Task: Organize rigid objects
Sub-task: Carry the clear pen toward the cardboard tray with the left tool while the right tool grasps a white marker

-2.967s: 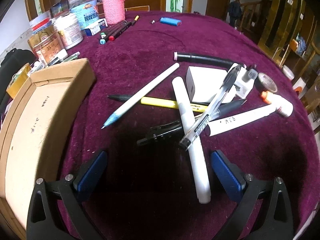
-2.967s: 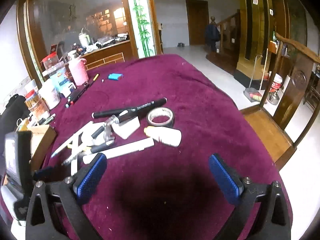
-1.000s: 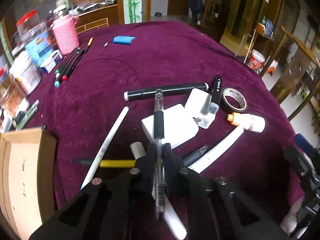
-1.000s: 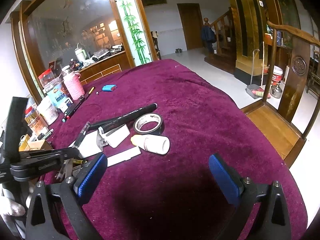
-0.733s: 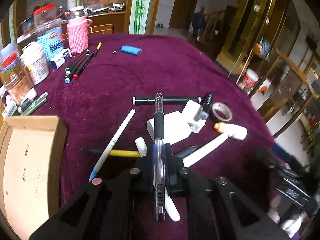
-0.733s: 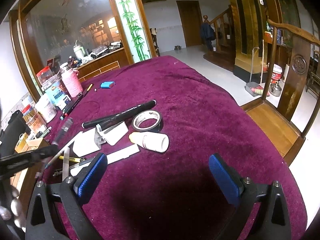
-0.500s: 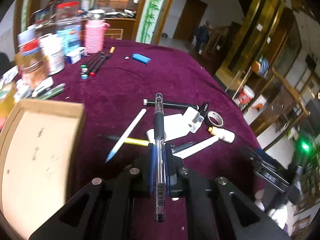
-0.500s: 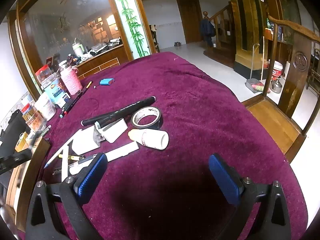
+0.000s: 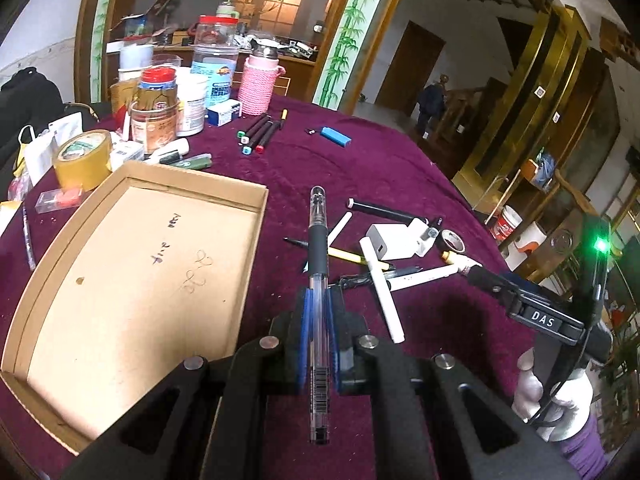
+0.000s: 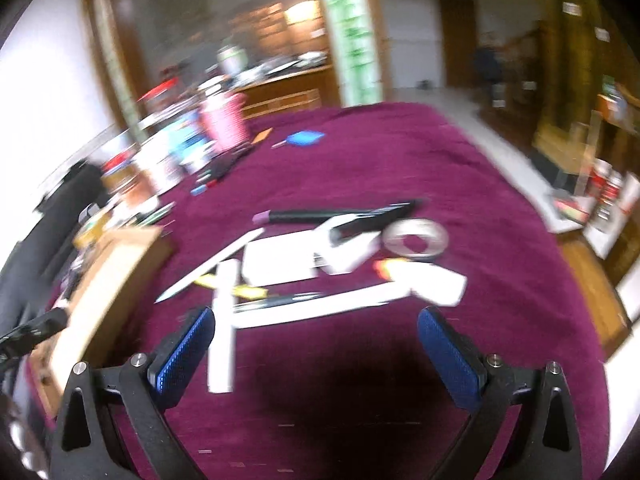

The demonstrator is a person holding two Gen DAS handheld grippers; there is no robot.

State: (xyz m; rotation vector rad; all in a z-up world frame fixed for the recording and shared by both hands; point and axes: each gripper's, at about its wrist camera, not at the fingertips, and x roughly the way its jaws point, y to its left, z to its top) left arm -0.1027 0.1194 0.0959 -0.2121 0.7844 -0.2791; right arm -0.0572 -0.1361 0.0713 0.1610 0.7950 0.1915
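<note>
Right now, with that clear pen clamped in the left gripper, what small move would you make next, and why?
Probably carry the clear pen a little further left, over the cardboard tray, then lower and release it. The left gripper is shut on the pen, which hangs over the cloth just right of the tray's rim, and the tray looks empty.

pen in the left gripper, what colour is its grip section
Black, on a clear barrel; the pen shows best in the left wrist view, clamped in the left gripper.

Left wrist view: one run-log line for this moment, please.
left gripper: shut on clear pen | right gripper: open, empty | cardboard tray: empty | pen pile: on cloth
</note>
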